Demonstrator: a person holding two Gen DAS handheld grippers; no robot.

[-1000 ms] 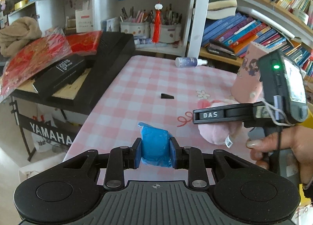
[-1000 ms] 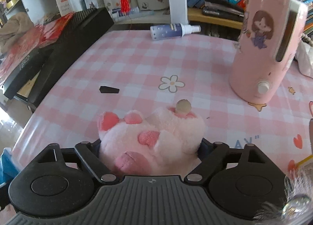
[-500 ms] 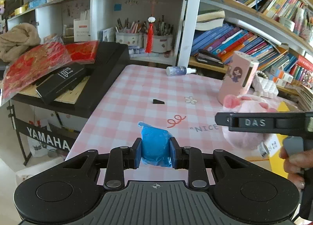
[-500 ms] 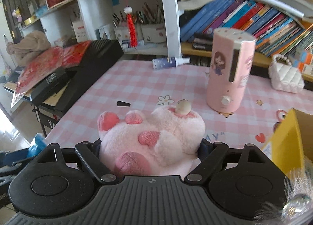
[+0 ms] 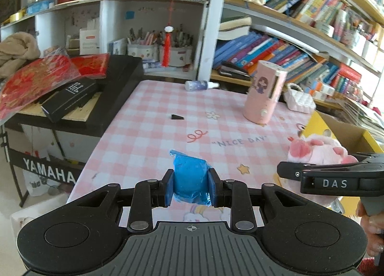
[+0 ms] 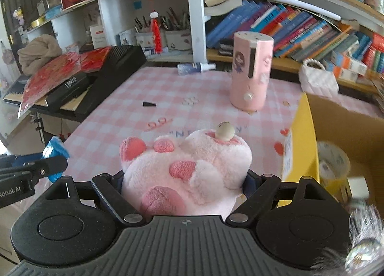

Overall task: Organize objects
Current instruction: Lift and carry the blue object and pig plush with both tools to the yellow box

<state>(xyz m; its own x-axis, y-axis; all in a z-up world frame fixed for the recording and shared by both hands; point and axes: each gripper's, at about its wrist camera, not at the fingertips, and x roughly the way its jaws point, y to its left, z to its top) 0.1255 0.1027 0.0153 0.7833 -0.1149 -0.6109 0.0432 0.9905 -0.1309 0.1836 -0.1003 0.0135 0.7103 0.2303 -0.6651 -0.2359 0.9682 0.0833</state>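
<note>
My left gripper (image 5: 190, 187) is shut on a blue crinkly packet (image 5: 189, 177) and holds it above the near edge of the pink checked table (image 5: 156, 117). My right gripper (image 6: 184, 180) is shut on a pink plush paw toy (image 6: 187, 168) with a beige bead on top, held above the table beside a yellow cardboard box (image 6: 302, 132). The plush (image 5: 316, 151) and the right gripper's side also show at the right of the left wrist view. The blue packet (image 6: 54, 153) shows at the left of the right wrist view.
A pink cylindrical appliance (image 5: 264, 93) stands at the back of the table. A spray bottle (image 5: 201, 85) lies at the far edge, and a small black piece (image 5: 176, 117) lies mid-table. A black keyboard (image 5: 96, 93) with red packages borders the left. A roll of tape (image 6: 333, 163) lies inside the box.
Both grippers have pulled back and risen from the table with their objects. The right gripper has moved right with the plush, and the yellow box has come into view.
</note>
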